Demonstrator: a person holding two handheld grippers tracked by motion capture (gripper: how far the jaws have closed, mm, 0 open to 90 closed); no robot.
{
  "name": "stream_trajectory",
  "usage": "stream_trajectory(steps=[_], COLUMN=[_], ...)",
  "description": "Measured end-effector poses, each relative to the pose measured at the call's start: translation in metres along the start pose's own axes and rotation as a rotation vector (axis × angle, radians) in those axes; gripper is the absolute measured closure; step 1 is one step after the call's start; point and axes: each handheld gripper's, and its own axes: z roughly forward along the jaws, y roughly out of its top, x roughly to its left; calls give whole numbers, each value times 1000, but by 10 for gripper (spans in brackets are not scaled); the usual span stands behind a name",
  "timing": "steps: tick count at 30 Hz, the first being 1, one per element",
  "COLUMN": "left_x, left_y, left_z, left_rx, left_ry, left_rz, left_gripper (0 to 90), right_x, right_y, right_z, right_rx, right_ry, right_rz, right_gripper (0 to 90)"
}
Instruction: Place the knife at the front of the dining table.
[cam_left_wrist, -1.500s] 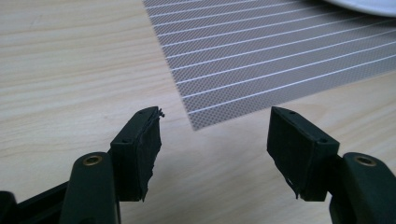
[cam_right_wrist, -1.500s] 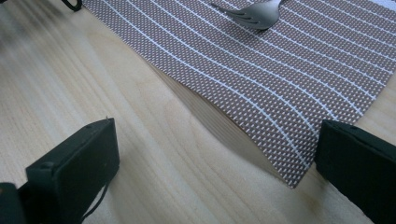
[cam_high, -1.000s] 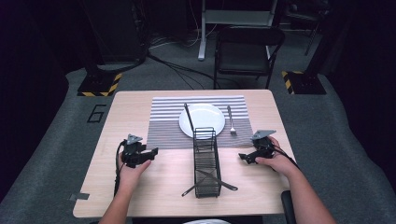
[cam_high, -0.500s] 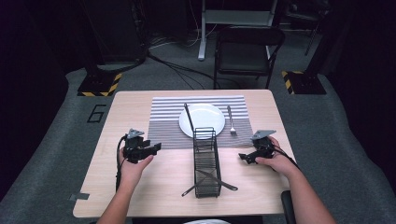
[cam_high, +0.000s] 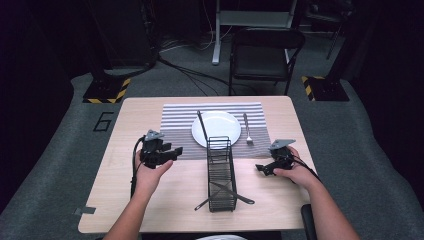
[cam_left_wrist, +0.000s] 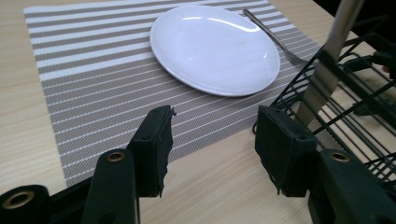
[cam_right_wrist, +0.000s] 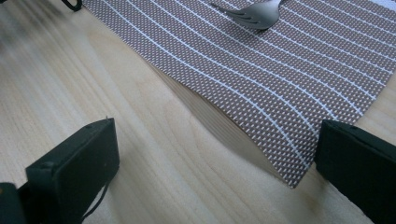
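Just ahead of the left gripper (cam_left_wrist: 212, 154), to the right of its jaws, we are eyeing the knife (cam_left_wrist: 327, 65) leaning in the wire rack (cam_high: 221, 172) — the jaws, empty, have just been narrowing and stand half apart. We should square them across the blade. The right gripper (cam_right_wrist: 215, 168) is resting wide open — empty, at the placemat (cam_right_wrist: 280, 70) corner.

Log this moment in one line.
left gripper: open, empty, jaws just been closing | right gripper: open, empty, at placemat corner | knife: in rack
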Motion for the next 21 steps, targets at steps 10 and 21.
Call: stream_trajectory(steps=[10,21], left_x=[-20,-34], left_y=[17,32], left_z=[6,12], left_rx=[-2,-12], left_ry=[-31,-72], left_rz=[35,69], left_gripper=[494,493], right_x=[0,0], right_y=[0,0], right_z=[0,0], right_rx=[1,0], right_ry=[0,0], right_rz=[4,3], right_gripper=[0,0])
